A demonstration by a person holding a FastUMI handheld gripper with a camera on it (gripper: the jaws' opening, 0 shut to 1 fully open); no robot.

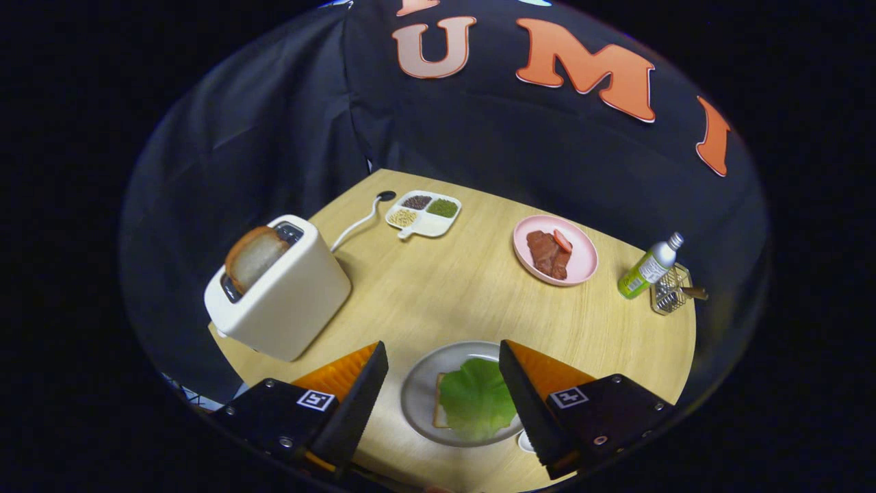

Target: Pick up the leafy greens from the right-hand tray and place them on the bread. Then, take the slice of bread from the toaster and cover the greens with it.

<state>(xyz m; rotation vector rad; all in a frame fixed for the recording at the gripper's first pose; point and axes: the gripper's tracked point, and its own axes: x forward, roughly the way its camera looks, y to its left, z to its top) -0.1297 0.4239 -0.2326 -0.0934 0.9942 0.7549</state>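
Leafy greens (477, 398) lie on the bread (439, 404) between the wide-open, empty claw's (443, 357) fingers.

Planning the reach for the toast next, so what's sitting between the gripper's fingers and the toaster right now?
In the gripper view, only bare tabletop separates the open gripper from the toaster. The greens lie between the fingers.

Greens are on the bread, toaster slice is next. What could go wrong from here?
1. The gripper is open and holds nothing; the bread slice sits partly down in the toaster slot, so the fingers may get only a shallow grip and drop it.
2. Pulling at an angle could tip or drag the toaster.
3. The leafy greens overhang the bottom bread on the grey plate; a misplaced slice could push them off.
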